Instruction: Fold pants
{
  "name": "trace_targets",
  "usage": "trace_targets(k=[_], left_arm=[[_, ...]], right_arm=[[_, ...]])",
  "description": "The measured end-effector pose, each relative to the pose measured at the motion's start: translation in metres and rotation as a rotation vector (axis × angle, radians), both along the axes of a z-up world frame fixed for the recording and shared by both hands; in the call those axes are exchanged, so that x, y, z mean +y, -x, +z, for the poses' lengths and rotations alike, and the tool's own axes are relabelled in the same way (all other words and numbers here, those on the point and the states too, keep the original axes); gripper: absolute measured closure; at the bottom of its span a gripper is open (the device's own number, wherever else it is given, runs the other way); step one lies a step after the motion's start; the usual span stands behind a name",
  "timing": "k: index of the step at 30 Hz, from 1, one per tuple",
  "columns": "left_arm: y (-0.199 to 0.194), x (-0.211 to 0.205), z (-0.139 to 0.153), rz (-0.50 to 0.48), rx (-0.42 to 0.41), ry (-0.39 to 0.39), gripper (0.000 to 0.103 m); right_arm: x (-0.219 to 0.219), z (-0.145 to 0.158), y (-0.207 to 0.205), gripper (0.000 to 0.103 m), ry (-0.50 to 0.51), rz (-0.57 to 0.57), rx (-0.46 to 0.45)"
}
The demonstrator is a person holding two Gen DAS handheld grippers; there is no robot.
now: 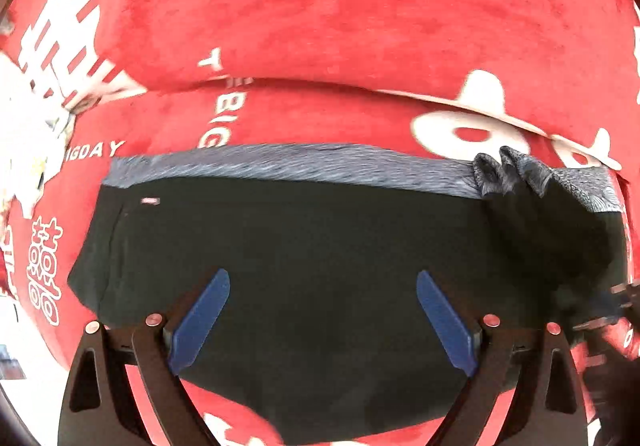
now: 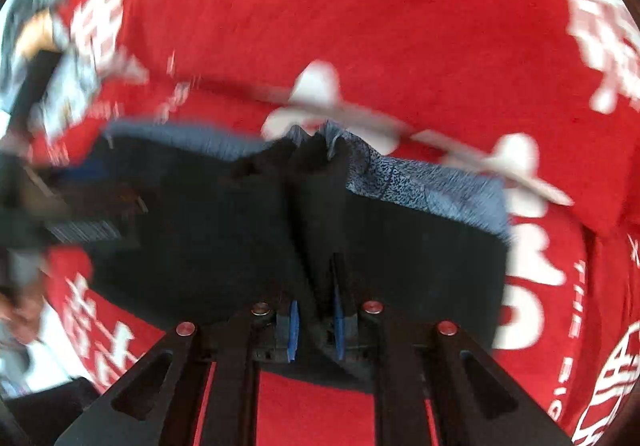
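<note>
Red printed cloth [image 1: 360, 6] covers the whole surface. One pair of black pants [image 1: 304, 254] lies on it, grey waistband [image 1: 280, 164] far side. Left gripper [image 1: 323, 320]: jaws wide, empty, above the fabric. Right gripper [image 2: 316, 330]: nearly closed, pinching a bunched ridge of pants. Risk: thin pinch slips mid-drag, fold skews.

Motion blur smears the right-wrist view's left edge; pants [image 2: 240, 230] soft.
</note>
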State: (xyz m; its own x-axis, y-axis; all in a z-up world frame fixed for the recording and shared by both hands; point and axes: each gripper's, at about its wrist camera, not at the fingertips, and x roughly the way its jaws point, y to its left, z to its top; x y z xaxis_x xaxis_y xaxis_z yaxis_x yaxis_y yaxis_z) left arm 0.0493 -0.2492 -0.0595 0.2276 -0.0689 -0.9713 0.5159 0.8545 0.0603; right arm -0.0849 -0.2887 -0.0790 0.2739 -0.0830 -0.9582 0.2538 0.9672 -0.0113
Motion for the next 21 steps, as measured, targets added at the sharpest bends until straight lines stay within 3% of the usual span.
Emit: trace_targets(k=[3, 5, 7, 10, 14, 18, 19, 21], left_arm=[[-0.01, 0.007, -0.006, -0.012, 0.032, 0.031, 0.007], [-0.011, -0.003, -0.011, -0.023, 0.065, 0.065, 0.007], [-0.019, -0.006, -0.013, -0.048, 0.104, 0.108, 0.007], [-0.014, -0.019, -0.001, -0.126, 0.18, 0.202, 0.007], [0.001, -0.052, 0.004, -0.302, 0.308, 0.315, 0.007], [0.02, -0.085, -0.003, -0.405, 0.4, 0.371, 0.009], [0.023, -0.09, -0.005, -0.412, 0.412, 0.379, 0.012], [0.026, -0.099, -0.01, -0.414, 0.467, 0.388, 0.03]], right_arm=[[0.039, -0.015, -0.001, 0.075, 0.22, 0.077, 0.045], [0.061, -0.014, 0.002, 0.068, 0.289, 0.137, 0.079], [0.07, -0.008, 0.009, 0.068, 0.287, 0.178, 0.08], [0.056, 0.018, 0.024, 0.068, 0.14, 0.104, 0.02], [-0.013, 0.046, 0.043, 0.067, -0.108, -0.201, -0.083], [-0.074, 0.044, 0.059, 0.067, -0.274, -0.438, -0.116], [-0.085, 0.04, 0.064, 0.067, -0.308, -0.477, -0.115], [-0.094, 0.036, 0.06, 0.067, -0.321, -0.492, -0.107]])
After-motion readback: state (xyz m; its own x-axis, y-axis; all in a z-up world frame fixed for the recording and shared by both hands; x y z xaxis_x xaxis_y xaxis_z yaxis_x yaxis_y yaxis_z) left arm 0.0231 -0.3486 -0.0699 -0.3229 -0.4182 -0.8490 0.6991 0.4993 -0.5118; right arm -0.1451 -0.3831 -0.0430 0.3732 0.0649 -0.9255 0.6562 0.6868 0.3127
